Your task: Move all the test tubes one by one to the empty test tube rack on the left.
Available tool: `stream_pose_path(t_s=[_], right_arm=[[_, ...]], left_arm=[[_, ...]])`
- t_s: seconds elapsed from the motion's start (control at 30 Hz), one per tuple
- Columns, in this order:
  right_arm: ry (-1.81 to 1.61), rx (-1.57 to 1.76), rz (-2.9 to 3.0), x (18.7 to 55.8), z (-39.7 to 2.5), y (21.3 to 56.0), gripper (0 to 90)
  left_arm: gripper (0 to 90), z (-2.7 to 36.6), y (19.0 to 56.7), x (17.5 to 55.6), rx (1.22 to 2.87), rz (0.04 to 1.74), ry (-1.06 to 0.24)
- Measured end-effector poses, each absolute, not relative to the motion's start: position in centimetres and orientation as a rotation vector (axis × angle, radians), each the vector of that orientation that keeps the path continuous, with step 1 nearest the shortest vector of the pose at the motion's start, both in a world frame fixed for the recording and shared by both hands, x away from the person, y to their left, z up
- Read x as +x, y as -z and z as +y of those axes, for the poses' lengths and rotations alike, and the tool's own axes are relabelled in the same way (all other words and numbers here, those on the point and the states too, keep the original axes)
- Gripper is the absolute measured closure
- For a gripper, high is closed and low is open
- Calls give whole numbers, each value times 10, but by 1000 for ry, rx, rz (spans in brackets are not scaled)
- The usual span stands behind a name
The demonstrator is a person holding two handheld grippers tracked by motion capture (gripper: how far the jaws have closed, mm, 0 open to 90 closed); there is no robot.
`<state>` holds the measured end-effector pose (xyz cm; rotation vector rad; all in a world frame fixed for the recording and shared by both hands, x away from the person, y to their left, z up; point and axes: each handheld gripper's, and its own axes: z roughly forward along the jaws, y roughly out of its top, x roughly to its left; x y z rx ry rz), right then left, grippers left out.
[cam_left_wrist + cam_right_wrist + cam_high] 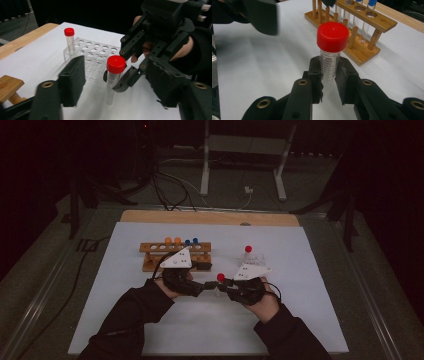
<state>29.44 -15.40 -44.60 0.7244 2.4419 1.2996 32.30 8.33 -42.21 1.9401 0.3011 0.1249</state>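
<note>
A clear tube with a red cap (329, 65) stands upright in my right gripper (329, 71), whose jaws are shut on its graduated body just under the cap. In the high view the tube (220, 278) is held above the white mat between both hands. My left gripper (117, 87) is open, its wide-apart jaws on either side of the tube (113, 75) without touching it. The left gripper (206, 285) faces the right gripper (225, 287) tip to tip. A second red-capped tube (69, 40) stands in a clear plastic rack (96, 53).
A wooden rack (175, 256) with orange-capped and blue-capped tubes stands behind my left hand. The clear rack (254, 258) is behind my right hand. The white mat (300, 310) covers the table, with a wooden strip (210, 217) along the far edge.
</note>
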Motion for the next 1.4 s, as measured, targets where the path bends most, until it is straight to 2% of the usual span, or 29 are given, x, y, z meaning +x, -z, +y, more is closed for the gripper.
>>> stream_pose_path(t_s=[0.6, 0.87, 1.0, 1.4], right_arm=[[-1317, 720, 2442, 292, -153, 444, 751], [-1327, 724, 2429, 292, -154, 444, 739], [-1344, 741, 2404, 293, -157, 443, 588], [-1349, 782, 2334, 292, -168, 440, 255]], left_arm=[[692, 66, 429, 326, 1958, 259, -120], [716, 67, 427, 326, 1960, 254, -138], [716, 73, 424, 327, 1953, 269, -160], [717, 109, 405, 333, 1925, 344, -239]])
